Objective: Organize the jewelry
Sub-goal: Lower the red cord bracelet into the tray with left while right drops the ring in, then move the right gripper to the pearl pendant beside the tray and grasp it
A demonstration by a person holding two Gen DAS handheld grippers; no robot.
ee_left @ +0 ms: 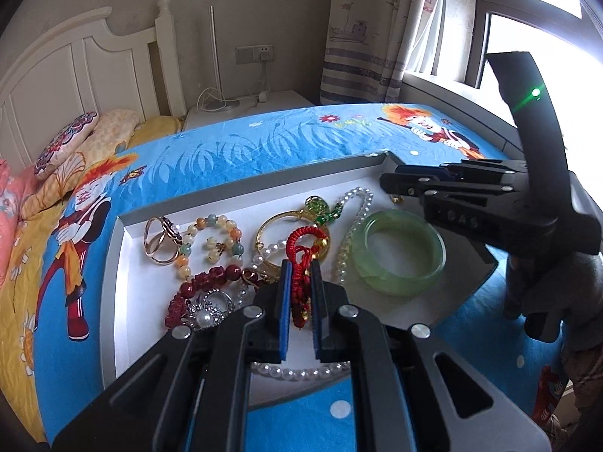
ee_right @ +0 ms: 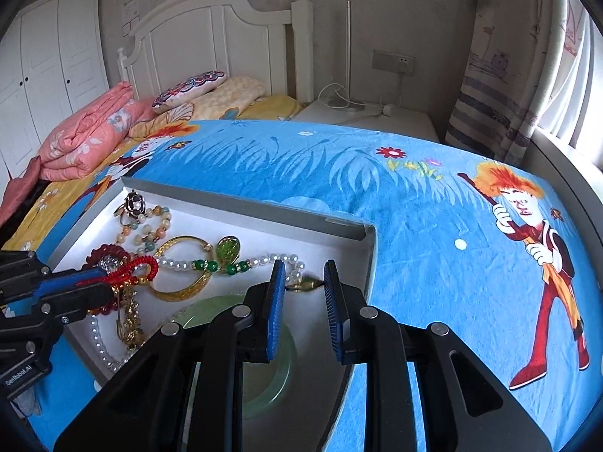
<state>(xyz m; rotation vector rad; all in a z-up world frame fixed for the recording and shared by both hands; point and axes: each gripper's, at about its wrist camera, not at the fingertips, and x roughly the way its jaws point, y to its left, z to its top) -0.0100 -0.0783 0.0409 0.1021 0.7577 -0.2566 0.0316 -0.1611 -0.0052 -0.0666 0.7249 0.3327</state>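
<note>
daylight from the blown-out window (ee_left: 535, 19); sharp centre, fisheye-bent dark edges.

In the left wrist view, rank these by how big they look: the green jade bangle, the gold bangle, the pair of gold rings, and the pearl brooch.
1. Green jade bangle, clearly largest.
2. Gold bangle, though the red knotted cord covers part of it.
3 and 4. Pair of gold rings and pearl brooch look alike; the brooch lies nearer the camera, so no ranking.

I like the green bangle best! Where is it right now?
The green bangle lies flat in the white tray, at its right end in the left wrist view, beside the pearl strand and just below the right gripper.
</note>
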